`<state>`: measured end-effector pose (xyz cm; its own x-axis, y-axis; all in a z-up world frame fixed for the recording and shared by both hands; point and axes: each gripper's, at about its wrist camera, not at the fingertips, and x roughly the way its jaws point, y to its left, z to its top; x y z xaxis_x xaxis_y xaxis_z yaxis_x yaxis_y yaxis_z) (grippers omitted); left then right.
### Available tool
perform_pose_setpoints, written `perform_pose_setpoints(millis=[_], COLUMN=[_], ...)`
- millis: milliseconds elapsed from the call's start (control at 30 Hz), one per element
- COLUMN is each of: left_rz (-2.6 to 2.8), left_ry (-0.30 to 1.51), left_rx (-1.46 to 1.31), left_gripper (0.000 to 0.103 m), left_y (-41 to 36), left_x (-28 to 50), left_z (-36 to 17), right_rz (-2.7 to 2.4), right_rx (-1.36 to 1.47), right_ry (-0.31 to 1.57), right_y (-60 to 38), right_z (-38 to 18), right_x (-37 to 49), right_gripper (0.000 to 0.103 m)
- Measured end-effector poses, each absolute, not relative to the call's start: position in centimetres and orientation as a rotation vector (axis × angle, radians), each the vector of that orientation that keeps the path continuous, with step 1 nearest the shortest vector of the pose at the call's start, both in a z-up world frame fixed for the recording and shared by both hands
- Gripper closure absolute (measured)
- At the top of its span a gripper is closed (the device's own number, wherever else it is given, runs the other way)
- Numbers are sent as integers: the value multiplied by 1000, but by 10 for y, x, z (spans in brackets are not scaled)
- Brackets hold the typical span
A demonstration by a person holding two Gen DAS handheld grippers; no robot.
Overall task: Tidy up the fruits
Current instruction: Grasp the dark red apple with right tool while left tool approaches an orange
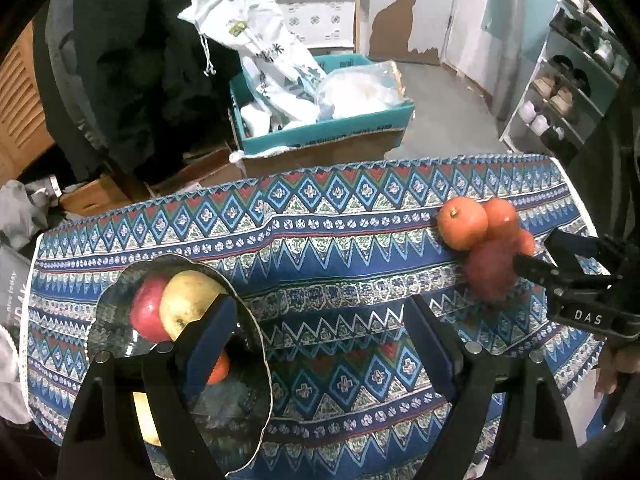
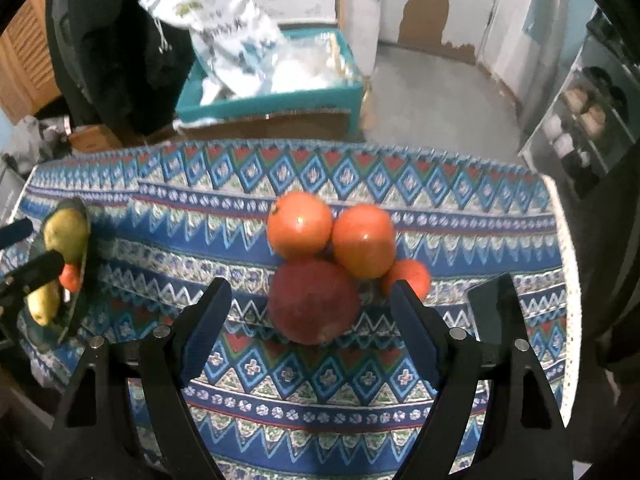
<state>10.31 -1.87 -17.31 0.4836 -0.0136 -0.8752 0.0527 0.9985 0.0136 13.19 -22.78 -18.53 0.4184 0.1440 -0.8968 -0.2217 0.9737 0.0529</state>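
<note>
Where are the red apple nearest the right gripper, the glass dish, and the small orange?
red apple (image 2: pixel 314 300), right wrist view, middle of its front face
glass dish (image 1: pixel 262 344), left wrist view, right rim
small orange (image 2: pixel 416 276), right wrist view, upper visible side

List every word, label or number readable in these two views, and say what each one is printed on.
"DAS": white letters on the black right gripper, seen in the left wrist view.
Print on the dark flat object at the table's left edge: partly cut off, not reliably readable.
Print on the white plastic bag: too blurred.
Small print on the teal cardboard box: too small.
</note>
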Motion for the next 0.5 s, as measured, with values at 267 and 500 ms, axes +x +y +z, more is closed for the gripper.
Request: perform_pose_setpoints(millis=[267, 500], left_rz=[-35, -46], left_ry=[1104, 1117], left_rx=[30, 40], left_gripper=[16, 16], left_y=[-22, -29], left_x=[117, 122], left_z=[-198, -209], right_rz=[243, 261], right_rx=[-68, -6], right_ry=[1186, 1236], right_y=[-228, -230], right_z=[-224, -247], right_x=[146, 153], right_gripper=[22, 22])
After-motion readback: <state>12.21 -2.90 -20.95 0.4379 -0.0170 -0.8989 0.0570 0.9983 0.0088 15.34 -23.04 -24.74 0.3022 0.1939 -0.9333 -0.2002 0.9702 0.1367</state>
